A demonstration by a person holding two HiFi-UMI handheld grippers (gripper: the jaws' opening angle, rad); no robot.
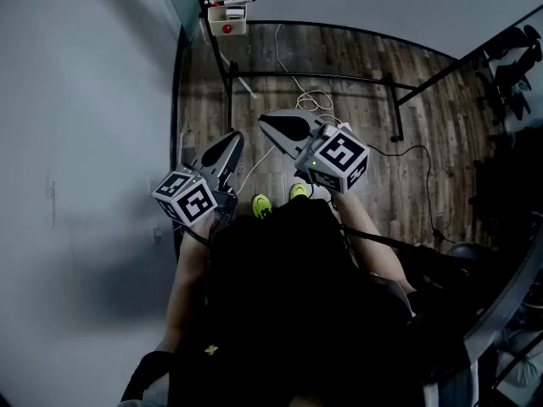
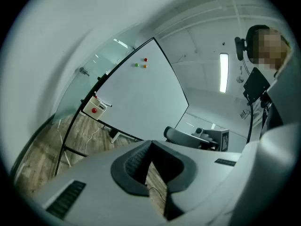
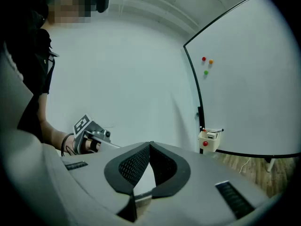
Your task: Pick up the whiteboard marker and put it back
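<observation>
Left hand-held gripper, right hand-held gripper over wood-plank floor before whiteboard

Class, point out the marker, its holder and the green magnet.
marker (image 1: 231,1), head view, middle of its barrel.
holder (image 3: 214,146), right gripper view, front wall.
green magnet (image 3: 206,72), right gripper view, its centre.

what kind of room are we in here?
Likely an office or meeting room: a freestanding whiteboard, a marker holder on its frame, and a wood-plank floor.
</observation>
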